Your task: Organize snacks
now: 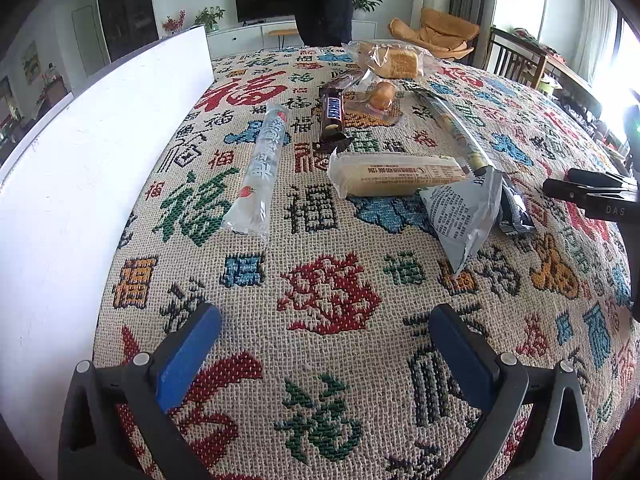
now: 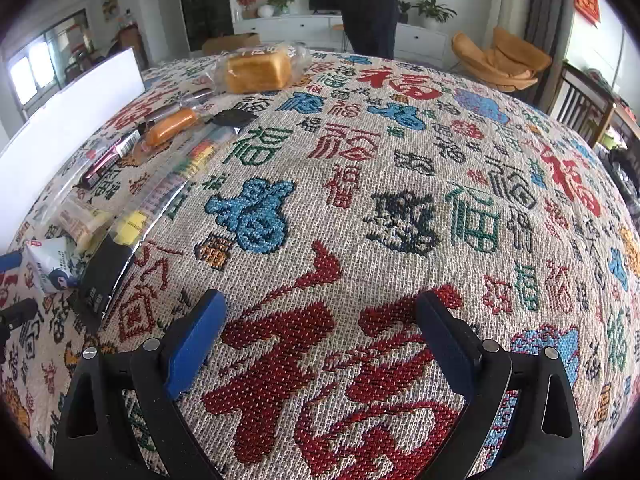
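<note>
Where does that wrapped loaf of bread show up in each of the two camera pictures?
Left wrist view: wrapped bread loaf at top centre, far edge of the patterned cloth.
Right wrist view: same loaf at upper left of centre.
Shared landmark: the white board, left of the snacks in both.

Left gripper (image 1: pixel 324 344): two black plastic fingers are showing, each carrying a blue pad (image 1: pixel 188 356) on its inner face. Silver round screws (image 1: pixel 142 359) are sitting at the finger pivots, and triangular cut-outs are opening through the outer arms.

Right gripper (image 2: pixel 320 332): the same build is showing, with black fingers, blue pads (image 2: pixel 194 338) and silver screws (image 2: pixel 489 345). Seen from the left wrist, its black body is bearing pale lettering "DAS".
</note>
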A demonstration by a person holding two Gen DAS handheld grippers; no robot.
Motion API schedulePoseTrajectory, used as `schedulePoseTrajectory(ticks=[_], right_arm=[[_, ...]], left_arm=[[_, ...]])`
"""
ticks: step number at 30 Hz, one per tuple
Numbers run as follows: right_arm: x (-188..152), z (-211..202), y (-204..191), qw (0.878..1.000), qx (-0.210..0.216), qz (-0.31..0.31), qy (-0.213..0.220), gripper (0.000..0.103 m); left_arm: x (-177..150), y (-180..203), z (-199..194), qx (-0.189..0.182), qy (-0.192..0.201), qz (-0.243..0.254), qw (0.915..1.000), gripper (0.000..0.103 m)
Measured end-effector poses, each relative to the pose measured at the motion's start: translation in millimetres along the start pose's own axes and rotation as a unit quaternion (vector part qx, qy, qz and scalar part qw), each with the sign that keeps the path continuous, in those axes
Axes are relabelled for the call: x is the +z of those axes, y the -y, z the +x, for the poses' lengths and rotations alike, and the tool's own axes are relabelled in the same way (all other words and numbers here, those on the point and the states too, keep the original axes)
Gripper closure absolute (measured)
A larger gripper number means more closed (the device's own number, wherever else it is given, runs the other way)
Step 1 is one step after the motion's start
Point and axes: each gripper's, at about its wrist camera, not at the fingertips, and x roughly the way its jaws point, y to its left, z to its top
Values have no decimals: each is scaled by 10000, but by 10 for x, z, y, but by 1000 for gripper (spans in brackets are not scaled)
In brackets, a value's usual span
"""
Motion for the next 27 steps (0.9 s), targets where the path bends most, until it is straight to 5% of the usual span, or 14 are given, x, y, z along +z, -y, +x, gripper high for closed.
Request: schedulePoseTrajectory(ticks=[27], right_arm=[[-1, -4, -13, 10000, 9, -24, -6, 5]], left_arm=[[-5, 3, 2, 13, 7, -4, 10000, 0]])
